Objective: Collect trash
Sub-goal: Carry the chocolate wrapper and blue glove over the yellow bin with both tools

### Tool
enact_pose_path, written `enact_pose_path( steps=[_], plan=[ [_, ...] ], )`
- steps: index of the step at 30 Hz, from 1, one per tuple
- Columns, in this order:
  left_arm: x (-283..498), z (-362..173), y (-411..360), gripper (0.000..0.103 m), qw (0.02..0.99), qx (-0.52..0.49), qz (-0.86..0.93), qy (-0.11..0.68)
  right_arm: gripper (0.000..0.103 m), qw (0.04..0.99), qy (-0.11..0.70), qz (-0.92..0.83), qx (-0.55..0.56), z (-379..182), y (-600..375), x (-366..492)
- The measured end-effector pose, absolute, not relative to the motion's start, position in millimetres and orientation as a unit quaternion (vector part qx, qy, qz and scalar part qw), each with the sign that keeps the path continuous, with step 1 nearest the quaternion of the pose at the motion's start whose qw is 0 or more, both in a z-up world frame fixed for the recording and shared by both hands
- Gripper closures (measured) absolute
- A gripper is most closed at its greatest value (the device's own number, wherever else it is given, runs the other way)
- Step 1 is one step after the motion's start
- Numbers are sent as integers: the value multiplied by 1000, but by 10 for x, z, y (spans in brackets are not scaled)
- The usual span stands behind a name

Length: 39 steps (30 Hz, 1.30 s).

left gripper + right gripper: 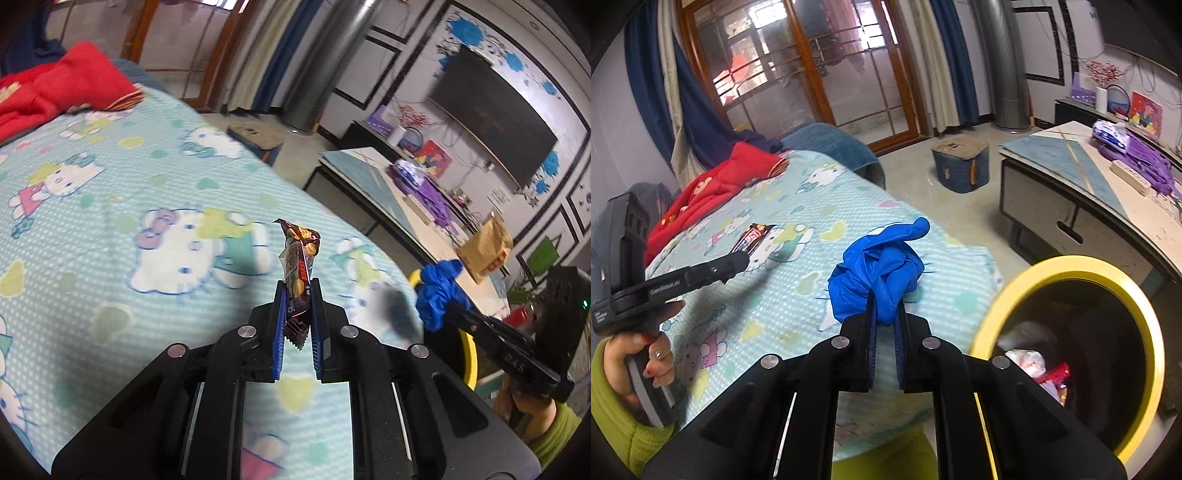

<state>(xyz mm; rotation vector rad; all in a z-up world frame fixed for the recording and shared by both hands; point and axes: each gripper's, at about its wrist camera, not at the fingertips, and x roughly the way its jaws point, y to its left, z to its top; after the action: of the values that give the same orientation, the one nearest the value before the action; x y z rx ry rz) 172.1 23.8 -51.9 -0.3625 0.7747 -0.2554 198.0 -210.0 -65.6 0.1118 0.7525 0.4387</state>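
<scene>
My left gripper [298, 286] is shut on a brown snack wrapper [300, 258] and holds it upright above the bed. The wrapper also shows in the right wrist view [751, 238] at the tip of the left gripper [740, 258]. My right gripper [886, 304] is shut on a crumpled blue glove [882, 262] above the bed's near edge. The glove also shows in the left wrist view [441, 295]. A yellow-rimmed trash bin [1145, 321] with trash inside stands on the floor at the right, just beside the bed.
The bed has a light blue cartoon-cat sheet [110, 192] and a red blanket [55, 88] at its far end. A low white table [1082, 177] with a purple bag and a brown paper bag [485, 251] stands to the right. A blue stool [960, 166] sits on the floor.
</scene>
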Motion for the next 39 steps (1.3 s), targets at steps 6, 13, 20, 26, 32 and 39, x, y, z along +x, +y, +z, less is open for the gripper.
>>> enact_pose_path(
  steps=[6, 13, 20, 26, 32, 39],
  plan=[
    [1630, -409, -94, 96, 906, -152, -157, 362, 95, 913, 357, 188, 66, -623, -2368, 1876],
    [1549, -361, -388, 96, 909, -133, -181, 351, 95, 919, 349, 162, 80, -606, -2710, 1771],
    [1504, -348, -628, 96, 907, -118, -204, 349, 95, 924, 345, 132, 97, -614, -3069, 1678],
    [1470, -354, -904, 96, 902, -102, -228, 351, 95, 926, 343, 110, 110, -637, -3300, 1603],
    [1439, -356, -1206, 96, 899, -76, -252, 351, 95, 928, 340, 90, 118, -665, -3493, 1531],
    [1437, -419, -1472, 96, 894, -57, -267, 356, 95, 928, 344, 70, 124, -751, -3683, 1438]
  ],
)
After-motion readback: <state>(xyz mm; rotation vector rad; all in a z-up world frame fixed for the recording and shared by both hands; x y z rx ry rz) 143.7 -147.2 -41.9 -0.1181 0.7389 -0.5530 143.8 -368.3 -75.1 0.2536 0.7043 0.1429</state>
